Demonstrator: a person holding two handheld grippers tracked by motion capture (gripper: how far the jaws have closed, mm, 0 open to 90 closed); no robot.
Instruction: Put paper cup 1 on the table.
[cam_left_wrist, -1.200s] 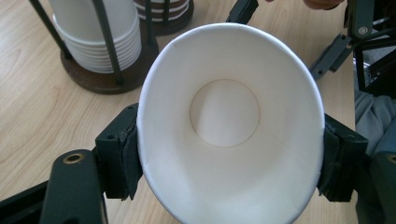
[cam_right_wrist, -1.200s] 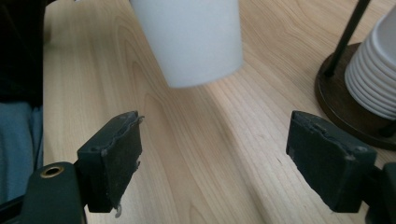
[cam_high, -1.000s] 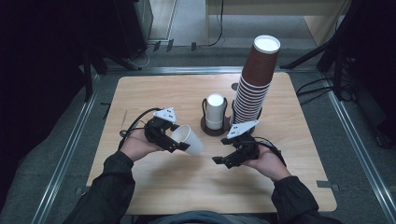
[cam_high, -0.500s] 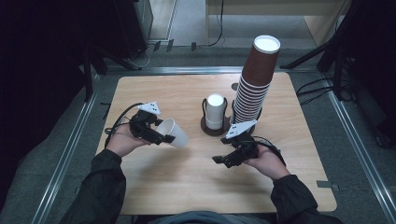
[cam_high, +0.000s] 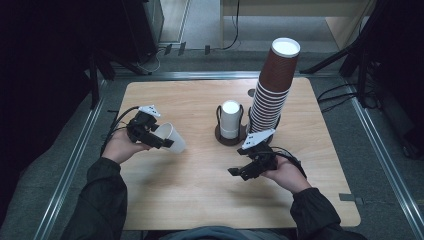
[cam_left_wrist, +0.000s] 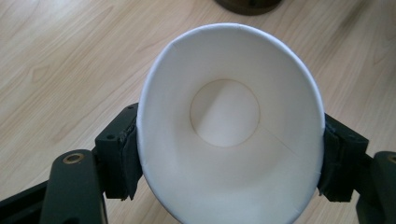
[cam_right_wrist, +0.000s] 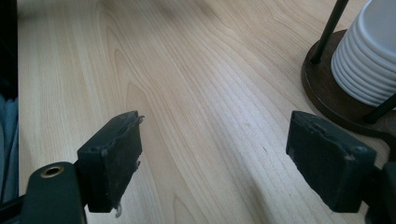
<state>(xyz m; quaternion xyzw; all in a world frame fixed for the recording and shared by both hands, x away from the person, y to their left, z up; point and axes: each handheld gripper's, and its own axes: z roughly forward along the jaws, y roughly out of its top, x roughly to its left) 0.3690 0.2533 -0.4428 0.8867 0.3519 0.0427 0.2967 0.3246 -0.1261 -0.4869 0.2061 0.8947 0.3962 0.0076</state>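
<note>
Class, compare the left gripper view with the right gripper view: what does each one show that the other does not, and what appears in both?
Left gripper view: a white paper cup, mouth toward the camera, squeezed oval between the left gripper pads.

Right gripper view: the right gripper open with nothing between its jaws, and stacked white cups in a dark round holder.

Both: the wooden table.

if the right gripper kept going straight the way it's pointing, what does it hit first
Probably bare table: the open right gripper looks along the wood with nothing between its jaws. The dark holder base with white cups sits off to one side, likely missed.
</note>
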